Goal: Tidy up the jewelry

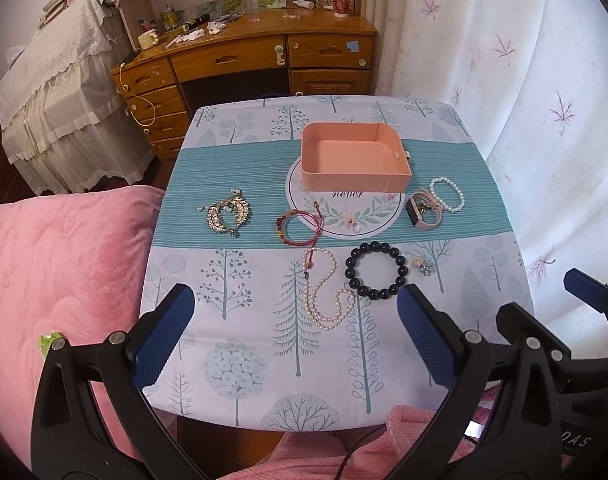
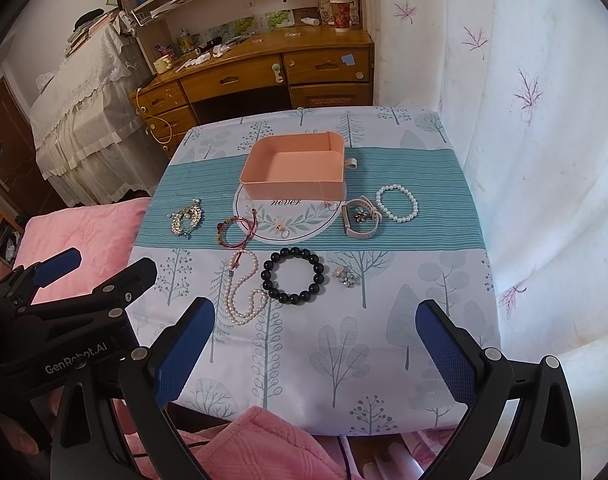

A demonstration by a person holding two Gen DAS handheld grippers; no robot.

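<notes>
Left gripper (image 1: pixel 295 336): jaws wide apart, holding nothing, hovering over the near edge of the table (image 1: pixel 484 264).
Right gripper (image 2: pixel 316 344): also spread wide and empty, just beside the left one, above the near edge.
Box (image 1: pixel 356 158): pink, open-topped, nothing visible inside; sits at the far middle of the table, partly on a round white mat (image 1: pixel 368 220).
Black bead bracelet (image 1: pixel 376 270): flat on the cloth, near centre — between the two left fingers in the left wrist view.
Pearl necklace (image 1: pixel 324 292): loose loops just left of the black bracelet.
Red cord bracelet (image 1: pixel 299 226): at the mat's left edge.
Gold leaf brooch (image 1: pixel 225 216): far left on the teal stripe.
Watch (image 1: pixel 424 210): right of the mat, touching a small pearl bracelet (image 1: pixel 448 194).
Small flower piece (image 1: pixel 422 265): right of the black bracelet — type unclear.
</notes>
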